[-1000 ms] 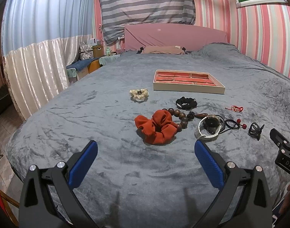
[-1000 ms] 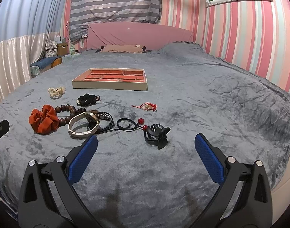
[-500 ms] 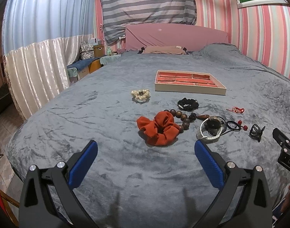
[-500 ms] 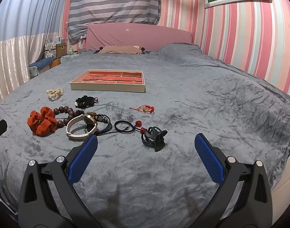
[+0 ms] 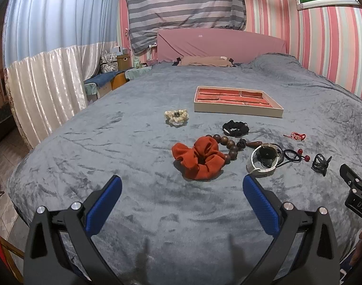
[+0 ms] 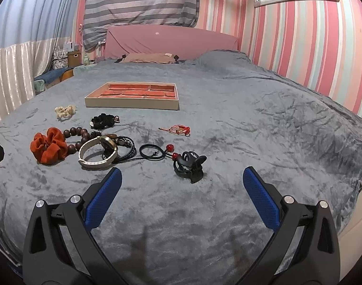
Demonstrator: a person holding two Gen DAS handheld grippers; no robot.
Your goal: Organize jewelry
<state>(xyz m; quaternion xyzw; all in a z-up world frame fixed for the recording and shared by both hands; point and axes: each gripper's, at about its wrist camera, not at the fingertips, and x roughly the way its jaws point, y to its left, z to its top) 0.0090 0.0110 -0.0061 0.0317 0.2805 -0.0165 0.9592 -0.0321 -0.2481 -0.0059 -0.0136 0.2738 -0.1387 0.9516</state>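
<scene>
Jewelry lies scattered on a grey bedspread. An orange scrunchie sits beside a wooden bead bracelet, a white-strap watch, a black scrunchie, a cream scrunchie, a black hair tie with red beads, a red string bracelet and a black claw clip. Farther back stands a beige tray with red-lined compartments. My left gripper hangs open short of the orange scrunchie. My right gripper hangs open just short of the claw clip. Neither holds anything.
A pink headboard and a tan pillow lie at the far end. The striped wall runs along the right. White curtains and cluttered boxes stand left. The bed edge drops to a tiled floor.
Both grippers have drifted slightly back and to the left, so the objects appear a little farther off. Both stay open and nothing on the bed has moved.
</scene>
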